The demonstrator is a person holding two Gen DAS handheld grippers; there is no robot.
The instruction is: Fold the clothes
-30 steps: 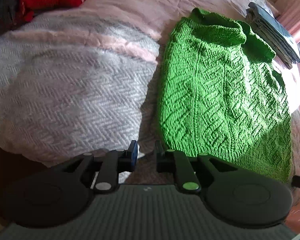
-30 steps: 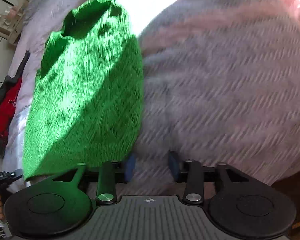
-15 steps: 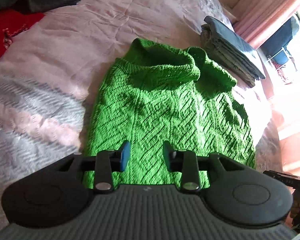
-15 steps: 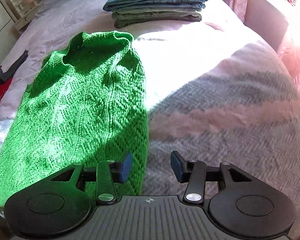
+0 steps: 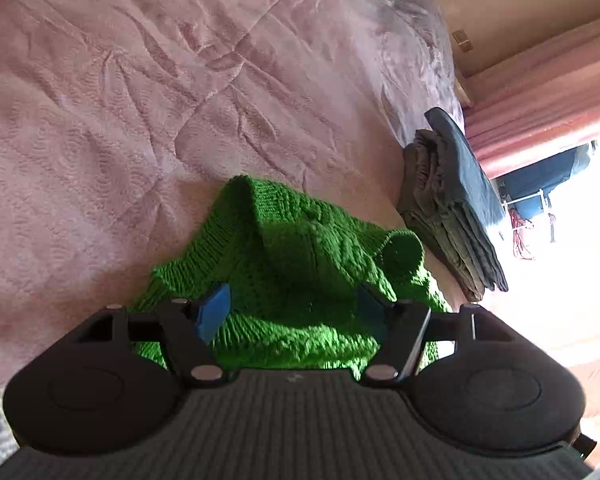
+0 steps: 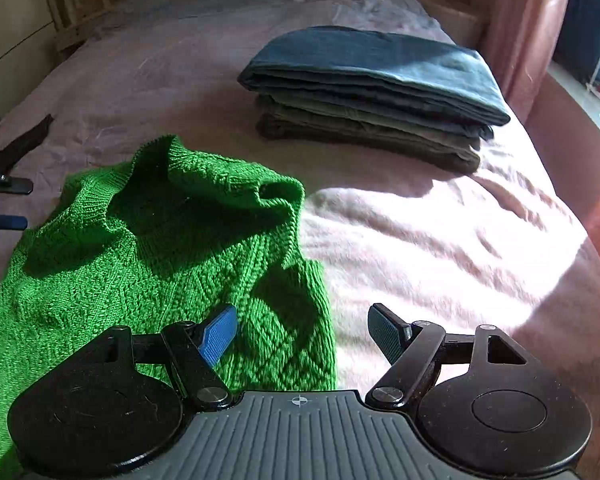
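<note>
A green knitted sweater (image 5: 300,256) lies on the pink bedspread (image 5: 140,100), its collar end bunched up. My left gripper (image 5: 296,310) hovers over the sweater's upper part, its jaws opening, nothing pressed between the blue pads. In the right wrist view the green sweater (image 6: 148,248) fills the lower left. My right gripper (image 6: 302,330) hangs above the sweater's right edge, jaws opening, with one pad over the knit and the other over the pink bedspread (image 6: 440,248). The left gripper's fingertips (image 6: 8,222) show at that view's left edge.
A stack of folded clothes (image 6: 372,92), blue on top of grey-green pieces, sits beyond the sweater (image 5: 456,204). Dark and red garments (image 6: 16,144) lie at the far left of the bed. Pink curtains (image 5: 540,92) hang past the bed's far side.
Both grippers swept from the grey blanket end of the bed up along the sweater to its collar end. Both sets of jaws widened. The folded stack now appears much closer.
</note>
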